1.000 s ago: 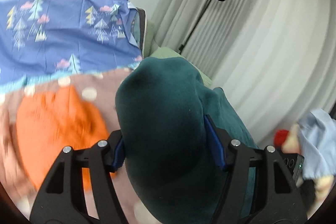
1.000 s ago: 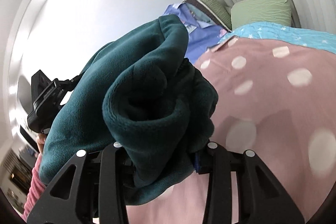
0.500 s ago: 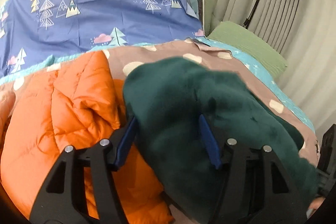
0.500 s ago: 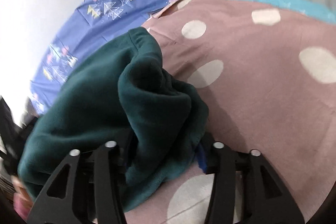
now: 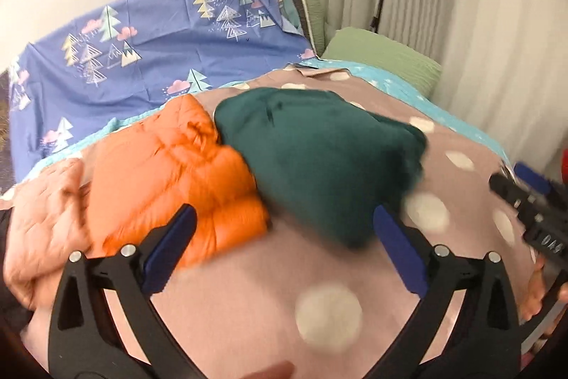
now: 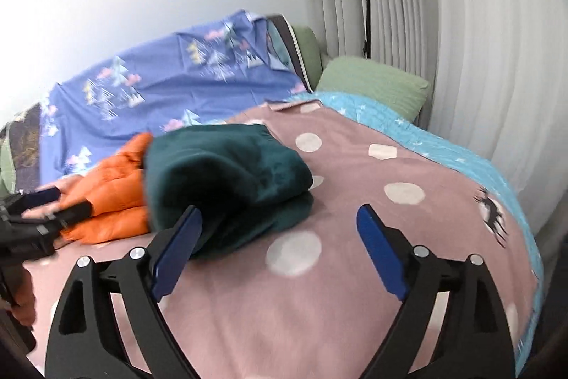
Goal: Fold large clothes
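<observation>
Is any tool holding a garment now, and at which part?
Nothing is held. Both the left tool and right tool have just opened; the green fleece lies released on the bed.

The bed (image 6: 443,272) wears a pink dotted cover. On it lie a folded green fleece (image 6: 227,180) and, touching its left side, an orange jacket (image 5: 170,173) (puffy, quilted). A green pillow (image 6: 372,84) sits far right.
</observation>
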Demonstrator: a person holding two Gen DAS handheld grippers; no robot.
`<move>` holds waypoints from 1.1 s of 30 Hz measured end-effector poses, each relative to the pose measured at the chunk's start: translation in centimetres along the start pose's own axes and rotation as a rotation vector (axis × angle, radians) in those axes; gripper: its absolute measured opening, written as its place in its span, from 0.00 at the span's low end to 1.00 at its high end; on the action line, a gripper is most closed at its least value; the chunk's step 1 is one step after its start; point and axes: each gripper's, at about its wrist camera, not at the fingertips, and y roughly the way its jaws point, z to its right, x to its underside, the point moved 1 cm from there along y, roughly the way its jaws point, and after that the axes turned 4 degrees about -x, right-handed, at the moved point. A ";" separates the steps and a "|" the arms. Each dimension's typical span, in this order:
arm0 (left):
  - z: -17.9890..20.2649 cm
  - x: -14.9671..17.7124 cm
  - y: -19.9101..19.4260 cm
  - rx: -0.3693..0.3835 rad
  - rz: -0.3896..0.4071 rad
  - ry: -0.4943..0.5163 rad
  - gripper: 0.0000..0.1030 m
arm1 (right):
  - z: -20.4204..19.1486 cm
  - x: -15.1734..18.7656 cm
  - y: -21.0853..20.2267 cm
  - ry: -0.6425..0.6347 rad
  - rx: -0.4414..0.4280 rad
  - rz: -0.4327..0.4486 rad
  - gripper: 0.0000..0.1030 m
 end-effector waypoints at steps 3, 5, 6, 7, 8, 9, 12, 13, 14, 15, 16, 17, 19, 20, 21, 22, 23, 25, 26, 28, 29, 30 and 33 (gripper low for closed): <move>1.5 2.3 -5.0 -0.054 0.040 0.023 0.98 | -0.1 1.3 -4.8 0.024 -0.018 0.015 0.87; 2.2 3.9 -8.2 -0.072 0.058 0.005 0.98 | -0.5 2.0 -7.2 0.022 -0.015 0.032 0.87; 2.5 4.7 -9.8 -0.082 0.064 -0.011 0.98 | -0.6 2.3 -8.4 0.018 -0.009 0.043 0.88; 2.8 5.3 -10.8 -0.085 0.071 -0.020 0.98 | -0.7 2.9 -9.8 0.012 -0.002 0.055 0.89; 3.2 6.3 -12.5 -0.089 0.081 -0.029 0.98 | -1.1 3.2 -10.6 0.008 -0.006 0.057 0.89; 3.4 6.9 -13.5 -0.093 0.084 -0.034 0.98 | -1.4 3.7 -11.4 0.004 -0.016 0.056 0.90; 3.8 9.2 -16.1 -0.093 0.052 -0.057 0.98 | -2.4 5.2 -13.7 -0.003 -0.034 0.046 0.92; 3.7 10.1 -16.8 -0.082 0.038 -0.073 0.98 | -2.8 5.6 -14.4 -0.010 -0.036 0.045 0.92; 3.7 10.7 -17.1 -0.075 0.028 -0.084 0.98 | -3.2 6.0 -15.0 -0.019 -0.035 0.048 0.92; 3.5 11.4 -17.8 -0.074 0.022 -0.095 0.98 | -3.6 6.4 -15.5 -0.030 -0.030 0.052 0.92; 3.4 12.0 -18.3 -0.080 0.020 -0.102 0.98 | -4.1 6.7 -16.0 -0.043 -0.024 0.056 0.92; 3.2 12.7 -19.0 -0.096 0.023 -0.103 0.98 | -4.4 6.9 -16.3 -0.051 -0.022 0.058 0.92; 2.9 13.6 -20.2 -0.129 0.040 -0.096 0.98 | -5.3 7.4 -17.1 -0.074 -0.028 0.058 0.92; 2.7 13.9 -20.7 -0.133 0.048 -0.099 0.98 | -5.8 7.7 -17.5 -0.081 -0.037 0.057 0.92; 2.5 14.2 -21.1 -0.133 0.051 -0.105 0.98 | -6.2 8.0 -17.9 -0.087 -0.044 0.055 0.92; 2.3 14.4 -21.2 -0.131 0.051 -0.110 0.98 | -6.6 8.3 -18.2 -0.093 -0.047 0.055 0.92; 2.0 14.8 -21.5 -0.128 0.050 -0.118 0.98 | -6.9 8.5 -18.5 -0.100 -0.047 0.058 0.92; 1.5 15.3 -21.8 -0.133 0.051 -0.131 0.98 | -7.9 8.9 -19.2 -0.128 -0.034 0.072 0.92; 1.2 15.7 -22.0 -0.137 0.052 -0.138 0.98 | -8.2 9.0 -19.4 -0.139 -0.028 0.078 0.92; 0.6 16.3 -22.4 -0.145 0.055 -0.151 0.98 | -8.8 9.1 -19.9 -0.158 -0.027 0.086 0.92; 0.3 16.6 -22.6 -0.151 0.057 -0.159 0.98 | -9.2 9.2 -20.1 -0.164 -0.029 0.087 0.92; 0.0 16.8 -22.8 -0.159 0.062 -0.164 0.98 | -9.5 9.3 -20.3 -0.168 -0.029 0.087 0.92; -0.4 17.2 -23.5 -0.186 0.079 -0.164 0.98 | -10.3 9.6 -20.5 -0.181 -0.014 0.085 0.92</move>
